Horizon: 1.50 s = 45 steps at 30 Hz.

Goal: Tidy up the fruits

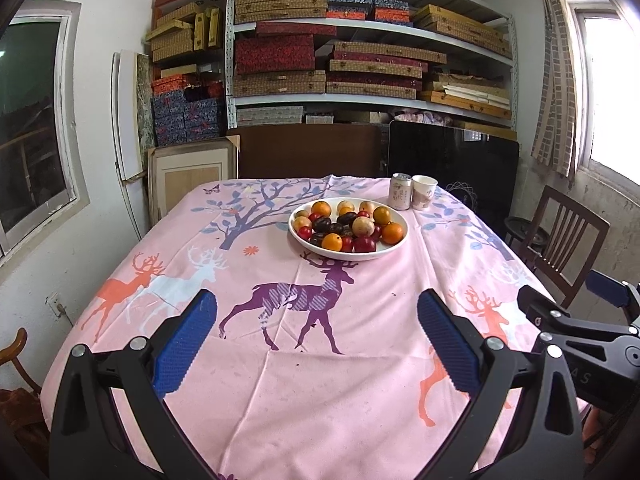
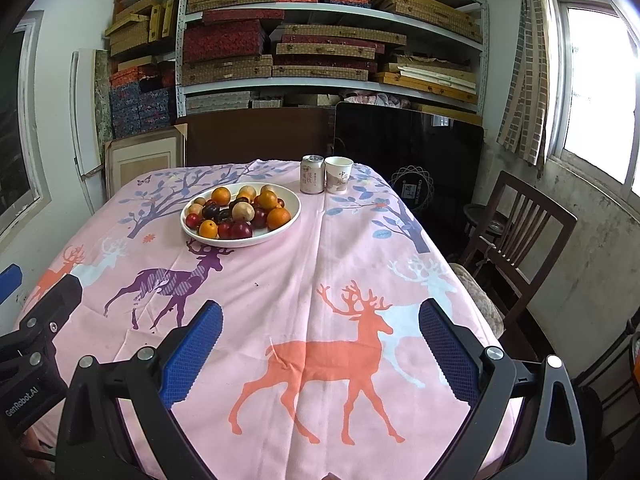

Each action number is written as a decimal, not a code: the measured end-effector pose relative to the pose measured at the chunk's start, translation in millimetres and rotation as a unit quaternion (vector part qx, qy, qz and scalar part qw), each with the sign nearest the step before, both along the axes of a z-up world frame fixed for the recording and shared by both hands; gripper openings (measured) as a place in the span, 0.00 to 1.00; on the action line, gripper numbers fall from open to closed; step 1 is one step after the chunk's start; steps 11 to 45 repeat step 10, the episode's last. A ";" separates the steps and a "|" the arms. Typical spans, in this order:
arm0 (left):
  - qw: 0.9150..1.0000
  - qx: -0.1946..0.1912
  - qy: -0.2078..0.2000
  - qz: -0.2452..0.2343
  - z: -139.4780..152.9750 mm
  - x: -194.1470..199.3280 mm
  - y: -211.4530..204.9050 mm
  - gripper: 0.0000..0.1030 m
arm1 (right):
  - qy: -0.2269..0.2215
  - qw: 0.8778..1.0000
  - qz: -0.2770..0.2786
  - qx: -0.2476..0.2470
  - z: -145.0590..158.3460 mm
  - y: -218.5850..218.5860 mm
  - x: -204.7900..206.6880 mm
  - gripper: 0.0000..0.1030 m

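Fruits (image 1: 347,226) are sitting heaped in the white plate (image 1: 362,256) just short of the can (image 1: 400,191), both grippers (image 1: 316,340) (image 2: 320,350) hovering well short with jaws wide and empty, so a careless grab is risking round pieces rolling across the counter.
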<state>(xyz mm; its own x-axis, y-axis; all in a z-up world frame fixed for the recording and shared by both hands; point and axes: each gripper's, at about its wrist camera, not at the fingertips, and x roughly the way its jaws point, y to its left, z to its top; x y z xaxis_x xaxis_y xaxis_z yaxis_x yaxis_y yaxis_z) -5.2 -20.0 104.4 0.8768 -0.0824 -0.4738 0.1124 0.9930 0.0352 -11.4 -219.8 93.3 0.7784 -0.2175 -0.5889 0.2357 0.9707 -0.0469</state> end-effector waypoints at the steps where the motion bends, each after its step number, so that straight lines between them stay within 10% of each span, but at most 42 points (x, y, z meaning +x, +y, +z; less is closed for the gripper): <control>1: 1.000 0.005 0.002 0.001 -0.3 0.9 -1.2 0.96 | 0.000 1.000 0.000 0.001 0.1 -0.2 0.3 0.96; 45: 1.000 0.014 0.015 -0.006 -7.2 6.2 -6.1 0.96 | 0.006 1.000 0.000 0.000 -3.3 -0.7 7.2 0.96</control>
